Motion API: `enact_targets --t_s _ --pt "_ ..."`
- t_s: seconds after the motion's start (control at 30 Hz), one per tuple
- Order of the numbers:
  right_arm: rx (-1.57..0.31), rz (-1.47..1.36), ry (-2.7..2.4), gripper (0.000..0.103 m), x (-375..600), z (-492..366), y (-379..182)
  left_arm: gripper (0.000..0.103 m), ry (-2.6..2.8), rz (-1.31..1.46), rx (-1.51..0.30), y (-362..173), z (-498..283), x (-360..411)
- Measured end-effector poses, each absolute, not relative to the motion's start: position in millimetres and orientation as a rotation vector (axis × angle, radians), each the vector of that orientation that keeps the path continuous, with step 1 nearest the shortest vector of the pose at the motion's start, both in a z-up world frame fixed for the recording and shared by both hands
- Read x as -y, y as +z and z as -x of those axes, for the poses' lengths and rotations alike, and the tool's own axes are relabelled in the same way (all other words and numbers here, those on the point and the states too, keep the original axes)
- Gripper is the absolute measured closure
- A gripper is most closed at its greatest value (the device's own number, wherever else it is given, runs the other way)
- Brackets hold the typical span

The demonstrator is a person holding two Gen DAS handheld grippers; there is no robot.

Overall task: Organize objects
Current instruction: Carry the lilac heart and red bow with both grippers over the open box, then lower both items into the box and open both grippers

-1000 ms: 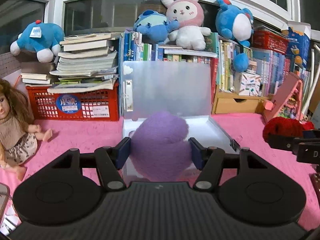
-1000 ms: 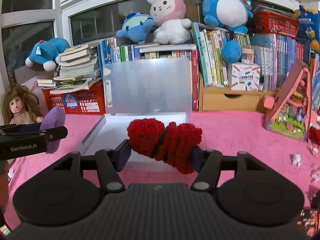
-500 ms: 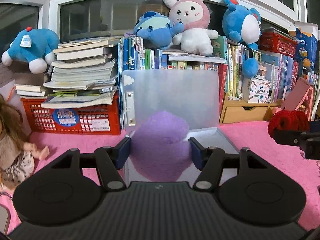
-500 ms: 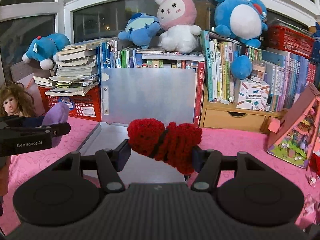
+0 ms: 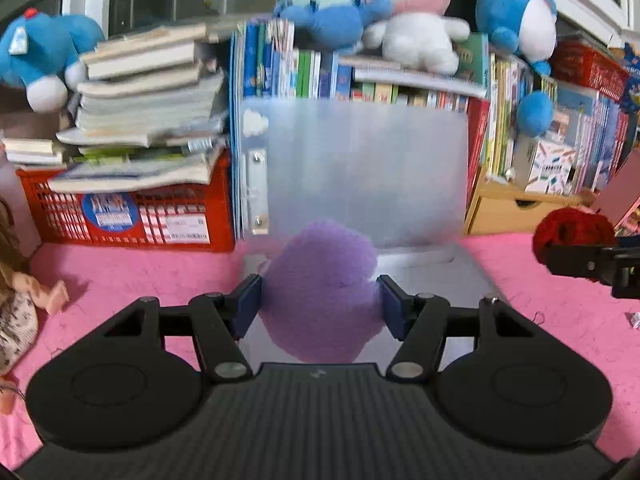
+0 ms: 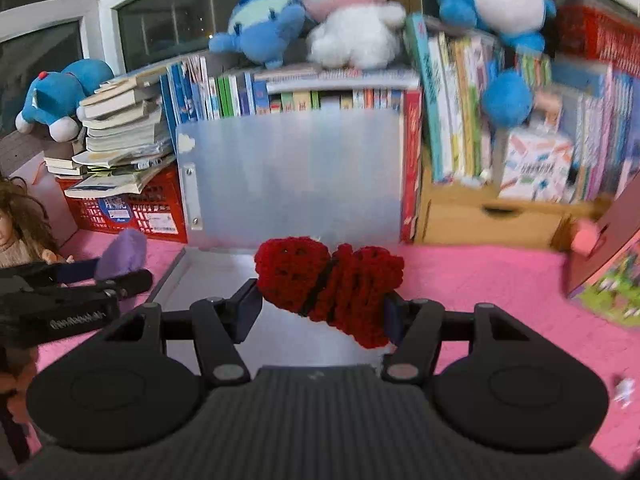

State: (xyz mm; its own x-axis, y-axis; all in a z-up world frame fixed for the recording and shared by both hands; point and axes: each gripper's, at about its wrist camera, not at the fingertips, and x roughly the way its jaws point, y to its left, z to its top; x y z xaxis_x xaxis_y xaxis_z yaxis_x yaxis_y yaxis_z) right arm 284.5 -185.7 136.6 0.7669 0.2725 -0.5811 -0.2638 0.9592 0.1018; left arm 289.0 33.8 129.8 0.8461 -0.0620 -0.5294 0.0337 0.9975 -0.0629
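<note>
My left gripper [image 5: 320, 304] is shut on a soft purple plush piece [image 5: 320, 292] and holds it over the near end of an open frosted plastic box [image 5: 468, 276]. The box's lid [image 5: 360, 172] stands upright at its back. My right gripper [image 6: 324, 300] is shut on a red crocheted yarn bundle [image 6: 328, 284], held above the same box [image 6: 208, 272]. In the left wrist view the right gripper [image 5: 592, 264] shows with the red bundle [image 5: 572, 228]. In the right wrist view the left gripper [image 6: 120, 280] shows with the purple piece [image 6: 120, 252].
A pink cloth [image 5: 140, 276] covers the surface. A doll [image 6: 16, 232] lies at the left. A red crate [image 5: 120, 216] with stacked books, book rows topped by plush toys [image 5: 404, 12], a wooden drawer [image 6: 488, 220] and a toy house [image 6: 612, 260] stand around the box.
Both grippers have moved forward towards the box and its lid, each still holding its object. The views have dipped down a little.
</note>
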Motion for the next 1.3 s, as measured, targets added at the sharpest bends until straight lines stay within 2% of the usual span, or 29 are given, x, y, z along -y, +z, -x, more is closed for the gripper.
enact_targets --t_s 0.4,1.07,1.2,1.3 --pt "-0.765 -0.042 0.32 0.039 165.4 -308.9 68.0 0.035 -0.071 0.0 -0.659 68.5 -308.6 -16.2" --pt "-0.85 -0.014 0.309 0.038 157.7 -318.7 23.8 0.035 -0.071 -0.062 -0.748 33.8 -321.9 -12.3" --pt "-0.849 -0.014 0.306 0.035 157.5 -318.9 23.2 0.035 -0.071 -0.068 -0.757 31.4 -322.8 -11.6" --pt "-0.847 -0.019 0.307 0.027 158.2 -317.9 23.5 0.034 -0.073 -0.07 -0.761 32.0 -322.2 -11.3"
